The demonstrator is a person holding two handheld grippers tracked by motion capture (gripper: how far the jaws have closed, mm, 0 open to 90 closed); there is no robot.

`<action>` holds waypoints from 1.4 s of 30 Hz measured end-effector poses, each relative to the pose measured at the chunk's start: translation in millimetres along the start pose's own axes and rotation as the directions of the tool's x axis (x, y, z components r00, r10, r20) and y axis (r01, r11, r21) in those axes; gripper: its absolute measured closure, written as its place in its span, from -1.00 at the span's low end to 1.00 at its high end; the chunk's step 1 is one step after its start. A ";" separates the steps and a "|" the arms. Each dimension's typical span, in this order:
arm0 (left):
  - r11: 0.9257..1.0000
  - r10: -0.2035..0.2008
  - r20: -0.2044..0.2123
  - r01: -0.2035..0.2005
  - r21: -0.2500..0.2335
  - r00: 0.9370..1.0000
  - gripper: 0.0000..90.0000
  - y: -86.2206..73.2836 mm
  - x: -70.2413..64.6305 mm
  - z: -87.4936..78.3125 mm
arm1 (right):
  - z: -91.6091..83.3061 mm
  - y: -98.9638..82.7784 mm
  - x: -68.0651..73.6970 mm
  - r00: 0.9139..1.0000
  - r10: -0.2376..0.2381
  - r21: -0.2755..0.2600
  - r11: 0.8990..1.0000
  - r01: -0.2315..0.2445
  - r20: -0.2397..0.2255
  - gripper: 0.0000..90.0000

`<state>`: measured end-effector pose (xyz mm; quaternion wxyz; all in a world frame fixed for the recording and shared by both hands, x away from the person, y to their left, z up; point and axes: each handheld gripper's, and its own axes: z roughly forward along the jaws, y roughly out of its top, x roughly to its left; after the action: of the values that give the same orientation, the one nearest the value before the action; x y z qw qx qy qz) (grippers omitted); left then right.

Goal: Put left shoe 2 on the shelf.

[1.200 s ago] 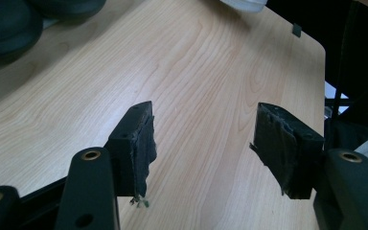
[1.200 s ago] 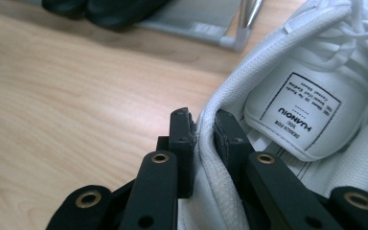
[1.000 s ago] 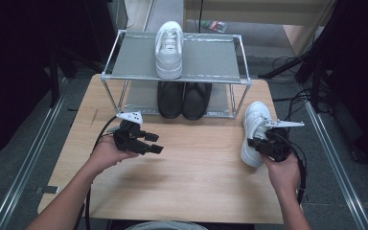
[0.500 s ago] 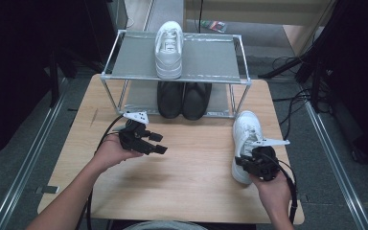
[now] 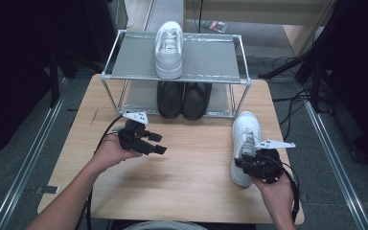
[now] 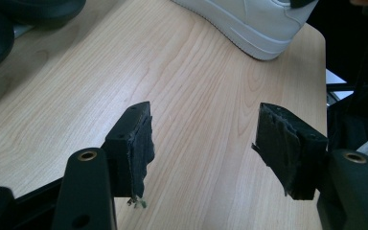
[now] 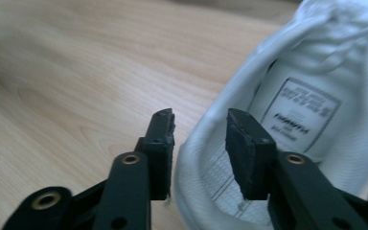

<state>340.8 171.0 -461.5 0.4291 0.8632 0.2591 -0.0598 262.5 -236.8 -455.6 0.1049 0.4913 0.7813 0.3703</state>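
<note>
White low-top sneaker (image 5: 246, 143), laced, label visible inside, sat on the desk (image 5: 191, 163) right of centre, near the shelf rack (image 5: 177, 57). Right tongs (image 7: 199, 143) had just been opening, straddling its heel collar, released; left tongs (image 6: 211, 143) open, nothing between. Count: two white sneakers, second (image 5: 168, 50) on the rack's top; two black shoes (image 5: 183, 98) below

The white sneaker (image 5: 246, 143) is a low-top with white laces and a thick white sole, resting upright on its sole on the pale wood counter (image 5: 191, 163). It lies toward the counter's right side, at about four o'clock from the middle, with its toe pointing to twelve o'clock and its heel to six. In the right gripper view its padded heel collar (image 7: 206, 158) and a printed label (image 7: 299, 112) on the insole show.
</note>
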 end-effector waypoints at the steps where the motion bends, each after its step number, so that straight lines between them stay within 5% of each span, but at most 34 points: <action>1: 1.000 0.002 -0.002 -0.002 -0.001 1.000 -0.15 -0.1 -0.1 0.2 | -3.7 0.7 -2.5 1.000 0.005 -0.021 1.000 -0.005 0.011 0.36; 10: 1.000 0.002 -0.005 -0.002 0.003 1.000 -0.16 -0.3 0.9 -0.6 | -23.1 2.6 -27.8 0.992 0.093 -0.100 0.991 -0.085 0.082 0.28; 19: 1.000 -0.007 -0.007 0.007 0.001 1.000 -0.16 -0.8 1.5 -0.3 | 8.2 6.9 -56.4 0.970 0.175 -0.028 0.985 -0.172 0.170 0.29; 21: 1.000 -0.008 -0.006 0.008 0.001 1.000 -0.16 -1.0 1.8 -0.2 | 12.2 7.3 -60.8 0.970 0.188 -0.030 0.982 -0.185 0.157 0.25; 31: 1.000 -0.002 -0.006 0.002 0.006 1.000 -0.16 -1.0 1.2 1.6 | 25.0 6.8 -57.7 0.960 0.179 -0.033 0.984 -0.176 0.216 0.18; 42: 1.000 -0.010 0.001 0.009 0.013 1.000 -0.16 -1.5 2.9 2.2 | 15.9 7.5 -60.5 0.956 0.180 -0.028 0.984 -0.179 0.230 0.74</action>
<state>342.8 171.2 -464.9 0.4235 0.8647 0.2626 -0.0638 306.0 -278.6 -473.8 0.1630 0.5996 0.7147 0.3210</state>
